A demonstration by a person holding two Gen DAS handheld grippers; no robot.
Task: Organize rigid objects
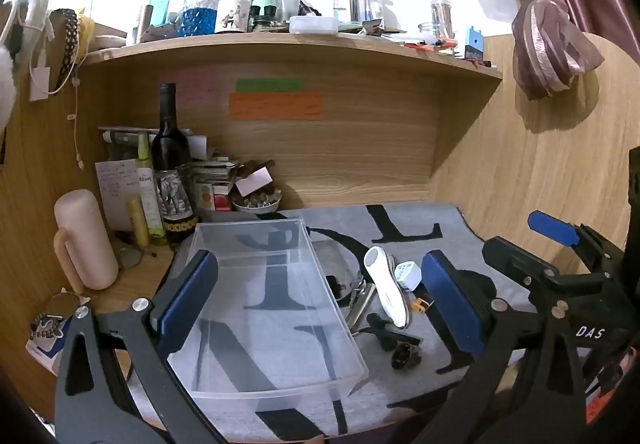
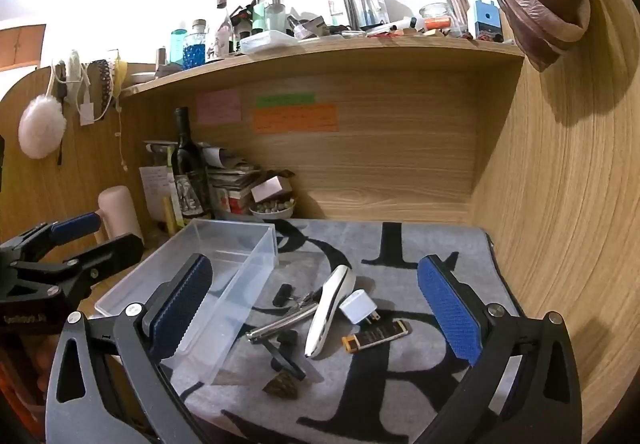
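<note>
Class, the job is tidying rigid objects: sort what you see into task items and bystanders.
Task items:
clear plastic bin
white oblong handheld device
white plug adapter
silver metal tool
brown lighter

Bystanders:
dark wine bottle
pink cylindrical mug
orange sticky note

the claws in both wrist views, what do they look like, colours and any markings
Both are alike: the left claw and right claw have matte black angular arms with cut-out slots and silver round pivot bolts, ending in flat fingers faced with blue textured pads. White lettering reading DAS shows on the right one's black body.
</note>
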